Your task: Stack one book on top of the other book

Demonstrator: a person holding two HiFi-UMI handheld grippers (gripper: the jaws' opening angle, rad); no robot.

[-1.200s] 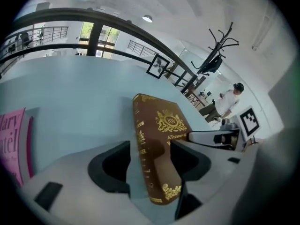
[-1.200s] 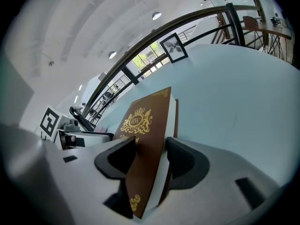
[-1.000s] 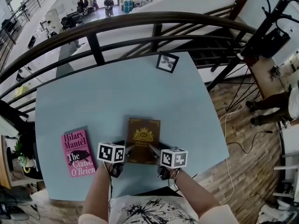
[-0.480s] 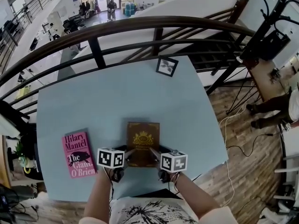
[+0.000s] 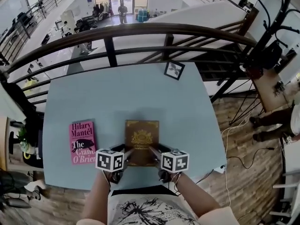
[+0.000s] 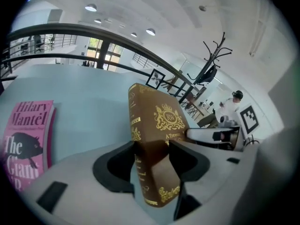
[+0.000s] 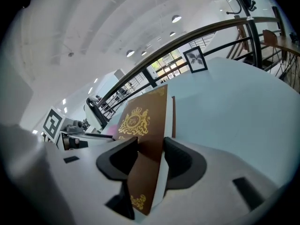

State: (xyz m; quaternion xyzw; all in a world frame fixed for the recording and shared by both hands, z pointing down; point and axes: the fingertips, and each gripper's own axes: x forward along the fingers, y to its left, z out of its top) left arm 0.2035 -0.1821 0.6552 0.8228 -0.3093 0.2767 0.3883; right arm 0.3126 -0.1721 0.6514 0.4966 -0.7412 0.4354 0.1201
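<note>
A brown book [image 5: 141, 134] with a gold crest is gripped at its near corners by both grippers and tilts up off the light blue table [image 5: 117, 93]. My left gripper [image 5: 127, 152] is shut on the spine corner [image 6: 157, 121]. My right gripper [image 5: 153, 152] is shut on the page-edge corner [image 7: 143, 121]. Both pairs of jaws have just been closing with the book between them. In the left gripper view the pads [image 6: 126, 158] press on both covers. A pink book [image 5: 82, 142] lies flat on the table to the left, a gap away.
A small framed picture [image 5: 174, 70] stands at the table's far right corner. A dark curved railing [image 5: 140, 29] runs behind the table's far edge. A black coat stand [image 5: 267, 41] and cables are on the wooden floor to the right.
Both grippers have risen with the brown book, so its near end has come up off the table. The pink book has stayed in place.
</note>
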